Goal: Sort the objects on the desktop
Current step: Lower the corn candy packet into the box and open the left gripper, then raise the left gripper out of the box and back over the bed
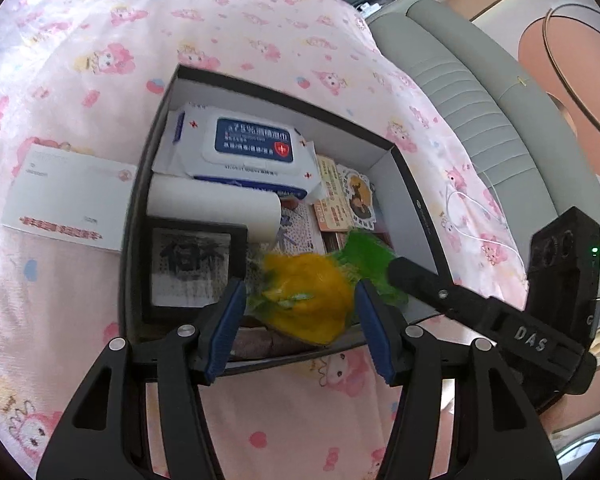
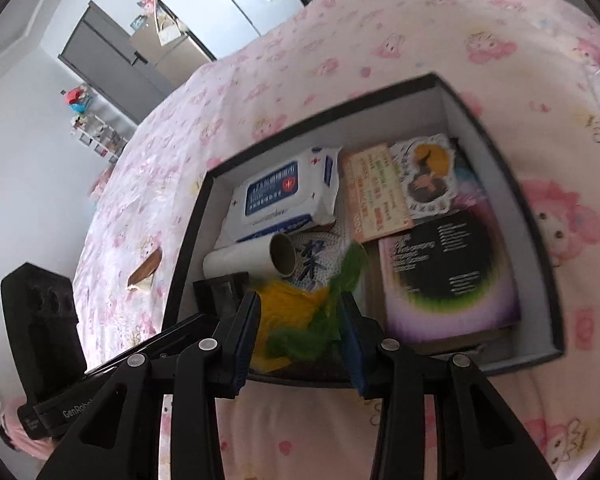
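While both grippers hover over the black box (image 1: 380,142), the left gripper (image 1: 298,312) and right gripper (image 2: 300,320), each half spread, together pinch a yellow-green toy (image 1: 304,296) above its crowded near edge.

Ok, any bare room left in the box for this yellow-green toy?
Hardly: the box floor is crowded with the wipes pack, roll, frame, cards and booklet. Bare bedsheet lies before its near wall.
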